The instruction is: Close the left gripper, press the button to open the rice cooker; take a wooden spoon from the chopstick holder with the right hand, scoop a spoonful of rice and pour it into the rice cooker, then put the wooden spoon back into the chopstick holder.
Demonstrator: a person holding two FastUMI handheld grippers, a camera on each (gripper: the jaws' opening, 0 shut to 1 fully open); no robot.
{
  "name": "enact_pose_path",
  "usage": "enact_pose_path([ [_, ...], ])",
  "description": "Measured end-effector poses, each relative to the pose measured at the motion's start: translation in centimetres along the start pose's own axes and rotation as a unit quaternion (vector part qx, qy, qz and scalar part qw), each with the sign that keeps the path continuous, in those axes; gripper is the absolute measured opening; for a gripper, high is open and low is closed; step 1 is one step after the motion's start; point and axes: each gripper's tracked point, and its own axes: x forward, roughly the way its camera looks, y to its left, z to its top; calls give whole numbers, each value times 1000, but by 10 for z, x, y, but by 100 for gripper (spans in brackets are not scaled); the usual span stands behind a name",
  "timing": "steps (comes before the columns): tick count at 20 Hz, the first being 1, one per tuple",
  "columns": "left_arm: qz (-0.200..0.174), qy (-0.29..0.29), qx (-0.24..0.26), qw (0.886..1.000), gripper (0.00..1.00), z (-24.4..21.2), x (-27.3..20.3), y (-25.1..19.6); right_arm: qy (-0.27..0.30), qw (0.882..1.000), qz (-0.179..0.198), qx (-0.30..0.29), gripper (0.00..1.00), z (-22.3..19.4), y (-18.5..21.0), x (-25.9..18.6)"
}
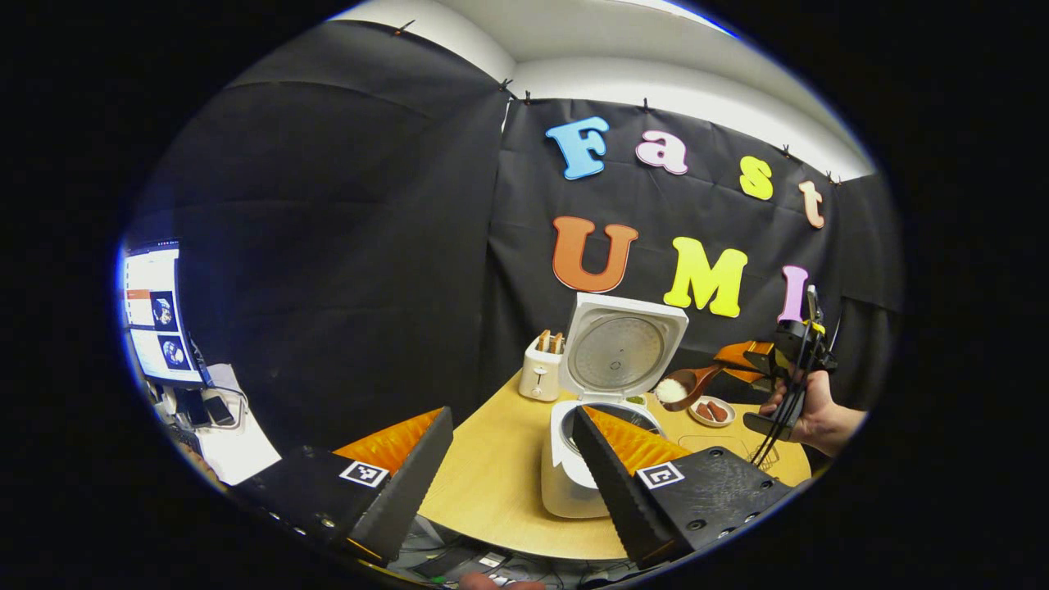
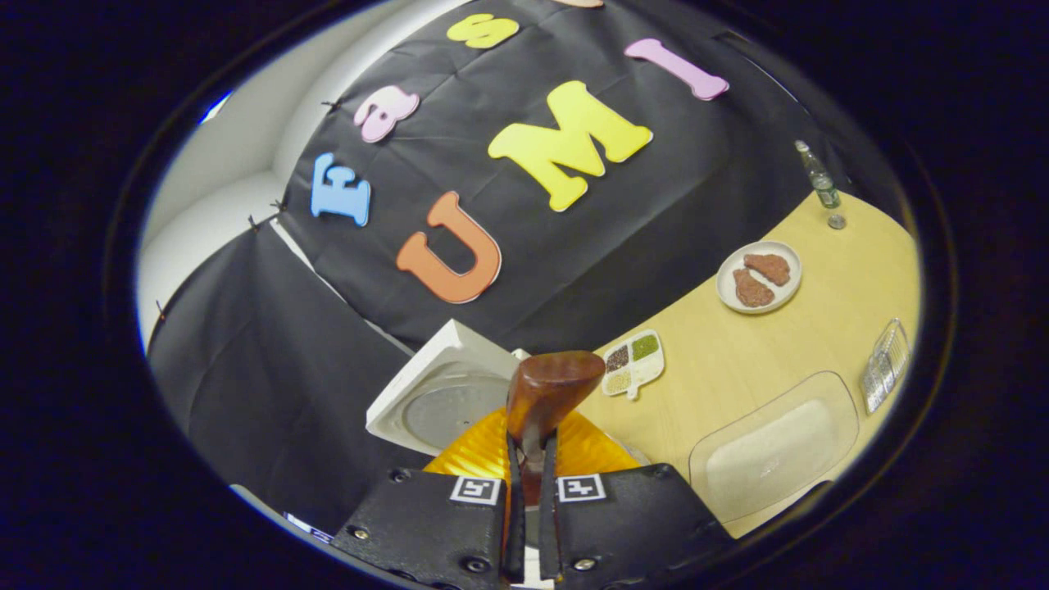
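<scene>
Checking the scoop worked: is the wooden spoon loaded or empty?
Loaded: white rice heaps in the wooden spoon bowl, held beside the open rice cooker.

Both views toward rice cooker [image 1: 602, 426]

Black tongs [image 1: 508, 467] bodies, square fiducial tags, small screws, trailing black cables [image 1: 788, 393].

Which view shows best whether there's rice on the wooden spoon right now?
The left gripper view: the wooden spoon is seen from the side with white rice heaped in its bowl, beside the open rice cooker. The right gripper view shows the spoon's underside, clamped in the right gripper; the rice is hidden.
</scene>
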Motion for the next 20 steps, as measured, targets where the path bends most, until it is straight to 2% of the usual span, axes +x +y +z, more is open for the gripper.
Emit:
enact_pose_path([
  [5,7,-4,3,1000,95,-3,-4,13,24,996,-21,-85,12,-22,16,20],
  [9,8,-5,5,1000,94,-4,-1,14,17,981,-26,-190,12,-25,34,26],
  [13,6,-8,4,1000,95,-4,-2,14,12,956,-14,-293,12,-32,57,27],
  [20,6,-14,8,1000,95,-3,1,14,-26,898,12,-439,12,-37,94,23],
])
